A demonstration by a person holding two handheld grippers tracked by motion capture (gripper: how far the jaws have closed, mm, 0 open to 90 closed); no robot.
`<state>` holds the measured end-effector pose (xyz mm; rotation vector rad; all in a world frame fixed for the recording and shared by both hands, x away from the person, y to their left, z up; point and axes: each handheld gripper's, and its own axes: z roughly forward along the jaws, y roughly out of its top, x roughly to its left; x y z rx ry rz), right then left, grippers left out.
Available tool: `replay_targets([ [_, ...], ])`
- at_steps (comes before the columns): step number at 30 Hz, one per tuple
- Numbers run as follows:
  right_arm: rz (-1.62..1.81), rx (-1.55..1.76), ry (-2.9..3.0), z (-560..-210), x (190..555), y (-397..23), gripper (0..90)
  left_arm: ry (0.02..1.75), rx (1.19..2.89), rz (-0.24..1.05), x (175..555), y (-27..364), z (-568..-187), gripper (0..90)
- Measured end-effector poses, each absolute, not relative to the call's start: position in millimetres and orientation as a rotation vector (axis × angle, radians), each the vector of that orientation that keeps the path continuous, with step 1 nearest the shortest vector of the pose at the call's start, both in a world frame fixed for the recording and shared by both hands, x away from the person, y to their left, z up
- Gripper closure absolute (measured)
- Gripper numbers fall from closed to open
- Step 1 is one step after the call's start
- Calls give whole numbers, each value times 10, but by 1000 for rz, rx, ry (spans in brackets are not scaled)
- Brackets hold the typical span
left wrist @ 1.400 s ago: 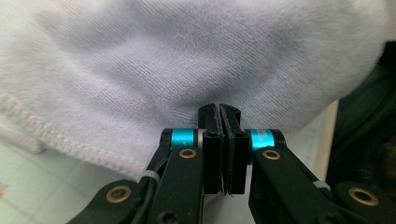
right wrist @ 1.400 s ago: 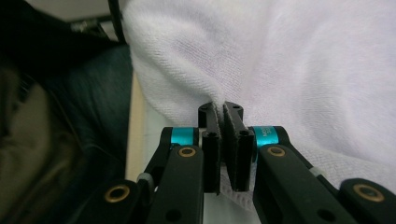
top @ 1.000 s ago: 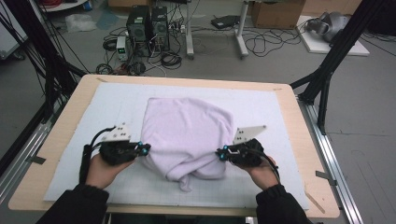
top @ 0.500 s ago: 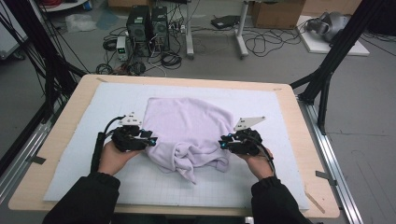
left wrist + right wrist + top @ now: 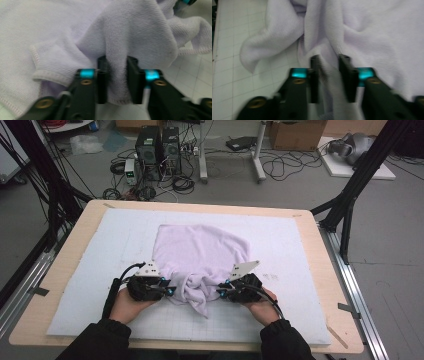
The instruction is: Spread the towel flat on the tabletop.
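Bench (image 5: 75,245) w/ white gridded mat (image 5: 300,250) on top. Pale purple towel (image 5: 200,250) lies mid-mat, near edge bunched up btwn both grippers. Left gripper (image 5: 167,290) at towel's left near corner; jaws just been closing, pinching a fold of cloth. Right gripper (image 5: 222,294) at right near corner; jaws just been closing too, cloth pinched btwn them.
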<state>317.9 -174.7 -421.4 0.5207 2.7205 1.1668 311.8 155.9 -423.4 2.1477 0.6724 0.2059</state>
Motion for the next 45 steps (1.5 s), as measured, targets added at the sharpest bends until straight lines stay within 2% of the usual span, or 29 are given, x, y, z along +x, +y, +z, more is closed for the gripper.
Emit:
replay_targets([
  [3, 1177, 498, 2753, -4212, 3187, -1775, 851, 673, 2144, 186, 3106, 1607, -4184, 796],
  [8, 1230, 508, 2702, -4066, 3085, -2019, 855, 711, 2092, 210, 3042, 1837, -4018, 798],
  [15, 1260, 580, 2636, -3928, 2932, -2483, 858, 761, 2031, 162, 2970, 2126, -3840, 797],
  [21, 1178, 626, 2619, -3921, 2985, -2660, 858, 792, 2076, 172, 3083, 1961, -3957, 789],
  [23, 1104, 655, 2614, -3979, 3078, -2645, 856, 833, 2086, 178, 3183, 1886, -4032, 763],
  [25, 1090, 708, 2615, -4039, 3191, -2650, 849, 853, 2078, 161, 3244, 1864, -4062, 644],
  [27, 1111, 735, 2605, -4062, 3249, -2658, 833, 842, 2071, 161, 3226, 1878, -4051, 600],
  [31, 1169, 705, 2538, -3977, 3146, -2621, 686, 790, 2062, 151, 3103, 1945, -4016, 500],
  [34, 1218, 670, 2496, -3889, 3011, -2511, 628, 767, 2080, 152, 3022, 1960, -4027, 466],
  [38, 1274, 603, 2536, -3886, 2918, -2278, 586, 767, 2099, 153, 3027, 1914, -4100, 504],
  [41, 1271, 575, 2580, -3974, 2898, -2113, 555, 768, 2105, 159, 3079, 1830, -4162, 564],
  [43, 1269, 564, 2610, -4052, 2885, -2009, 548, 769, 2113, 176, 3108, 1760, -4195, 632],
  [45, 1268, 553, 2647, -4134, 2864, -1895, 531, 749, 2131, 193, 3126, 1683, -4222, 761],
])
